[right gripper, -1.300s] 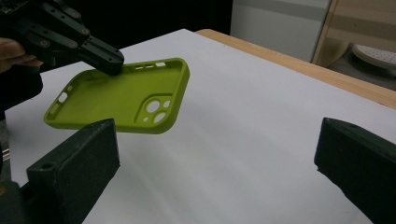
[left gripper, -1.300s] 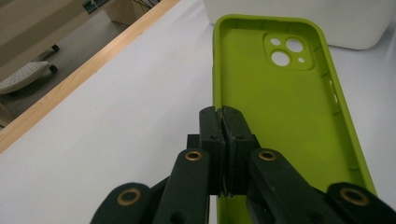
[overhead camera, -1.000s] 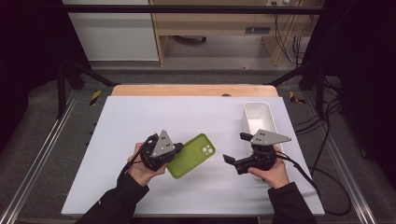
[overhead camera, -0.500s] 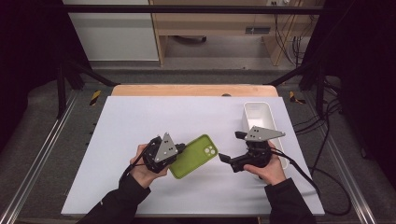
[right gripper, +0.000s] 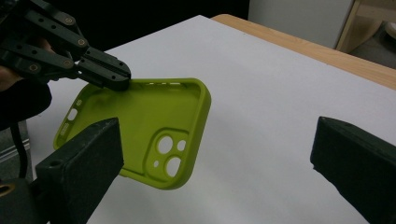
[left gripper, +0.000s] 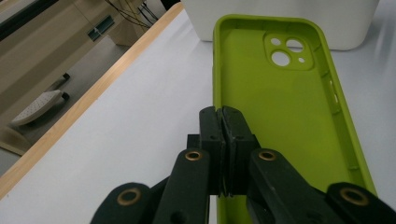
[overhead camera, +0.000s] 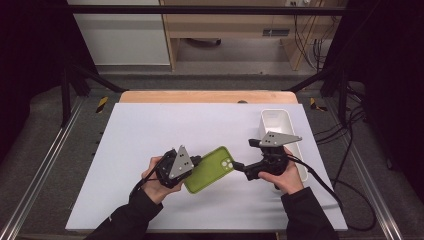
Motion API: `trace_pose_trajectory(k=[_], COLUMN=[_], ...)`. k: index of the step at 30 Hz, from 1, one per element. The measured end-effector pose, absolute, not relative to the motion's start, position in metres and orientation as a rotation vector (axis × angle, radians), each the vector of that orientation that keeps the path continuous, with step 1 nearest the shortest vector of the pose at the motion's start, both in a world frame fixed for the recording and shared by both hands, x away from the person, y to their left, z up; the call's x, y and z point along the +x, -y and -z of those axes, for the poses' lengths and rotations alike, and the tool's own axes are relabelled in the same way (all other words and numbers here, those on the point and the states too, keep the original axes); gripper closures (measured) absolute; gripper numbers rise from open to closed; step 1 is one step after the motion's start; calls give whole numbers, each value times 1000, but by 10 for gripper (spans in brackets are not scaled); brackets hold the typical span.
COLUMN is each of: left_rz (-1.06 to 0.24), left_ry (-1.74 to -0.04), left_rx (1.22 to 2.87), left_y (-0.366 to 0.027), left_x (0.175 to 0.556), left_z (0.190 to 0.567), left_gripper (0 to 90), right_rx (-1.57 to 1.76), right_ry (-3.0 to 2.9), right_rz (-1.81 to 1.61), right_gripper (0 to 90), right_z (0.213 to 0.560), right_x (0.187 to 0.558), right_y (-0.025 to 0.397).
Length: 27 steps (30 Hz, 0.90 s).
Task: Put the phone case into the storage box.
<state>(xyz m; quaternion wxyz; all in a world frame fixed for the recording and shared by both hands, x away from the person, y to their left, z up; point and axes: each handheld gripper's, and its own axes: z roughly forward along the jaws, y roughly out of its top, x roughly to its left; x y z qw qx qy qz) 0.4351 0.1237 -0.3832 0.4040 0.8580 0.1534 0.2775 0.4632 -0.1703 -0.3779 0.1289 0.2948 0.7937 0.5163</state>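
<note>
On the desk (overhead camera: 130, 165): we see a green phone case (overhead camera: 210, 169) at mid-front, seemingly raised off the white surface, though the height is hard to judge.
Left hand-held gripper (left gripper: 223, 122): jaws clamped on the case's long side wall.
Right hand-held gripper (right gripper: 212, 154): jaws wide apart, just beside the camera-hole end.
White bin (overhead camera: 280, 120): behind the right hand.

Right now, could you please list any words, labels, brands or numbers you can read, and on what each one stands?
None can be read.
The green phone case, pinched at its side wall by the left gripper, bears no print inside.
The white bin is plain.
A label on the wooden furniture behind is too blurred to read.
</note>
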Motion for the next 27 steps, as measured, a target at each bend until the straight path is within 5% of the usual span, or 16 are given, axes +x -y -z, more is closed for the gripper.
trace_pose_trajectory(k=[27], left_rz=[-714], left_ry=[-356], left_rx=[2169], left_y=[-119], left_x=[430], left_z=[382], left_gripper=[881], right_rx=[844], right_ry=[-2409], right_rz=[-1440], right_gripper=[52], right_z=[373], right_x=[480], right_y=[150])
